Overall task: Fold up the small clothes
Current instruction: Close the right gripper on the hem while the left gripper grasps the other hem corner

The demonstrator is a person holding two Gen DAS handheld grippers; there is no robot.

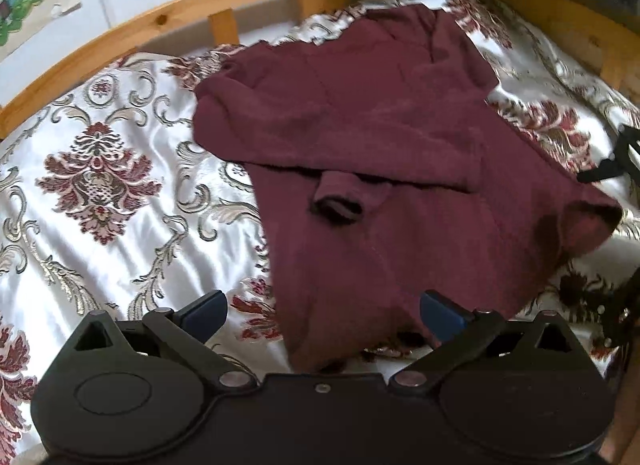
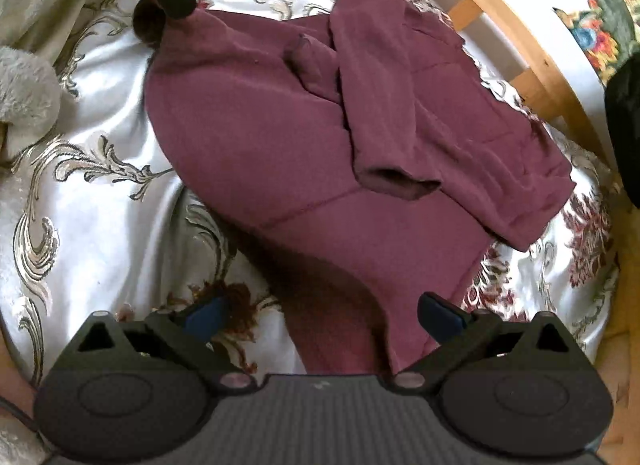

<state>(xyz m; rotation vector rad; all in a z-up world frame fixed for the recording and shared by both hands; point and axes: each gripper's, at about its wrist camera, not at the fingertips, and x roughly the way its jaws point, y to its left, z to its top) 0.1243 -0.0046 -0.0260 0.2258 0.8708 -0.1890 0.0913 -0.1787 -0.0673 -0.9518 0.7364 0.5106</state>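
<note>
One maroon sweater (image 1: 380,137) fills mid-frame, its near edge lying between both spread tongs: left gripper (image 1: 324,315), right gripper (image 2: 322,315). Two sleeves folded across, one bedspread (image 1: 100,185) underneath.

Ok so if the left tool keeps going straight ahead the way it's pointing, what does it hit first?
Most likely the maroon sweater. The left tool is open, with the garment's near corner lying between its fingers already, on the patterned bedspread. Its height above the cloth is unclear.

place: home bedroom | evidence: wooden bed frame (image 1: 120,31), floral satin bedspread (image 1: 100,169), plush toy (image 2: 24,85)
</note>
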